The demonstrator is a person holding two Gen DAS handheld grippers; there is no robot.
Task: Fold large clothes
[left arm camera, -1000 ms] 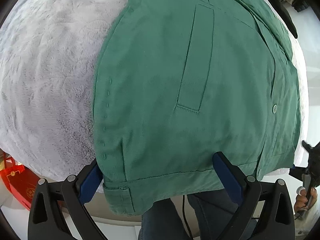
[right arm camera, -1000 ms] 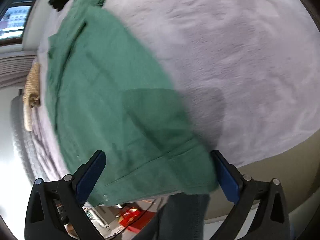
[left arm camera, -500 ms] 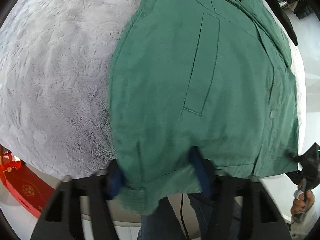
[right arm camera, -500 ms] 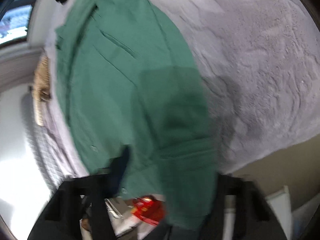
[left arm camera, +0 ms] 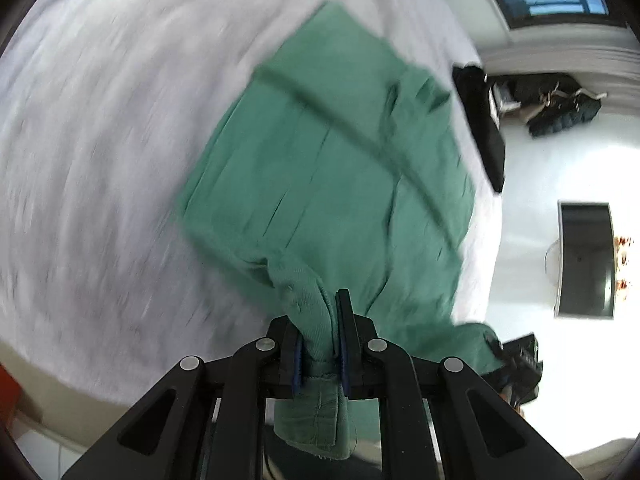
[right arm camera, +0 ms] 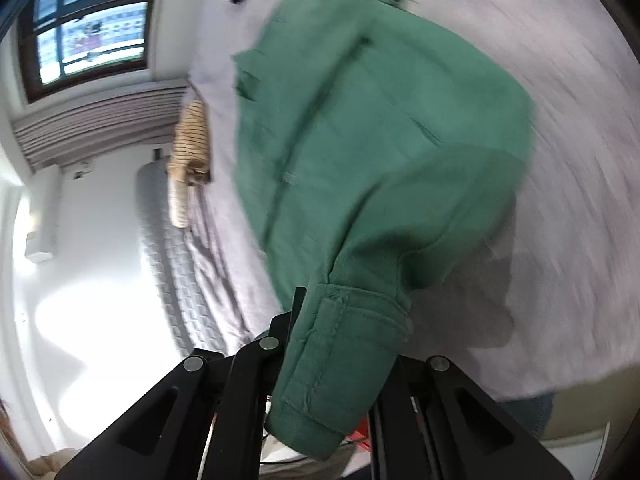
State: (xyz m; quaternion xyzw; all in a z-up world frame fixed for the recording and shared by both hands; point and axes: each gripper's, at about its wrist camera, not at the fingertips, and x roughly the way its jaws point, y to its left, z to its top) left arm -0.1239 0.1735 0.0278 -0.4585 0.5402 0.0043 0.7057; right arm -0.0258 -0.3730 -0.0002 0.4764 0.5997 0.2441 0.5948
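Observation:
A green jacket (left arm camera: 328, 168) lies on a pale fluffy bed cover (left arm camera: 100, 140). My left gripper (left arm camera: 320, 312) pinches one corner of its bottom hem, jaws still closing, cloth squeezed between the blue pads (left arm camera: 343, 344) and hanging below them. My right gripper (right arm camera: 320, 304) grips the other hem corner, jaws also closing; the folded hem drapes over it and hides the right finger. The jacket (right arm camera: 380, 120) rises from the bed cover (right arm camera: 560, 160) toward both grippers. In the left wrist view the right gripper (left arm camera: 516, 360) shows small at the jacket's lower right corner.
A black item (left arm camera: 480, 120) lies at the bed's far edge beyond the collar. A tan striped cloth (right arm camera: 192, 136) and a grey quilted cover (right arm camera: 160, 240) sit at the bed's left side under a window (right arm camera: 88, 28). A dark screen (left arm camera: 586, 260) stands on the white floor.
Both grippers have shut on the jacket's bottom hem and lifted it off the bed edge. Both views have swung up and now show the room beyond the bed.

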